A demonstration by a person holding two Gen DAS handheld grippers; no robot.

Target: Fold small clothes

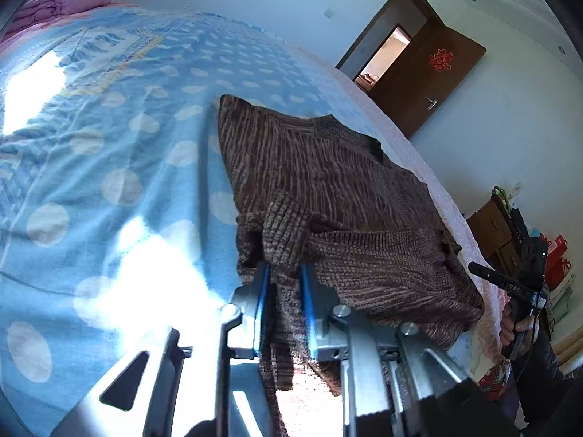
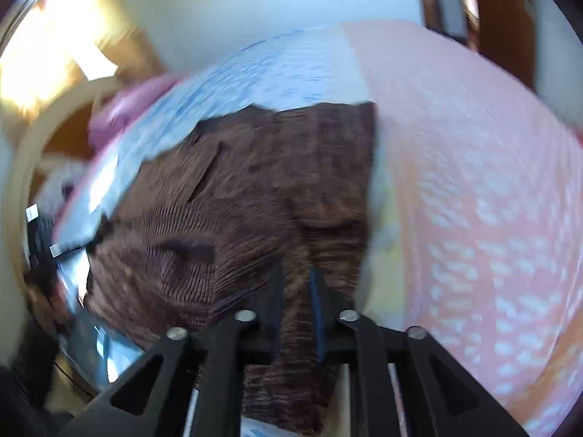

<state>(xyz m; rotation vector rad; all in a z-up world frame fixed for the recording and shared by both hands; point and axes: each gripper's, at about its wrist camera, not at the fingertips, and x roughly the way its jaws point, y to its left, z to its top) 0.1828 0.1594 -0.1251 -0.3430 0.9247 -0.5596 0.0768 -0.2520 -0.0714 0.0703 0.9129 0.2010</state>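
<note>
While the brown knitted garment (image 1: 328, 182) lies spread on the bed (image 1: 109, 189), near its right edge, both grippers have a part of it between their fingers. In the left wrist view, the left gripper (image 1: 285, 273) stands at the near end of the garment. Its jaws are narrow, and a bunched fold of the knit hangs down between the two blue pads (image 1: 308, 302); I cannot tell if the pads press on it. The bed carries a blue cover with pale dots (image 1: 120, 185), and a pink quilt (image 1: 62, 0) is at the far left corner. At the right edge of this view a hand (image 1: 510, 324) holds the other black tool. A brown door (image 1: 430, 73) stands open in the far wall.

In the right wrist view, which is blurred, the right gripper (image 2: 297, 284) has its black fingers (image 2: 275, 298) narrow, one on each side of a strip of the garment (image 2: 255, 200). Whether they squeeze it is not clear. Just beside the garment on the right is a pink cloth with pale marks (image 2: 473, 182).
</note>
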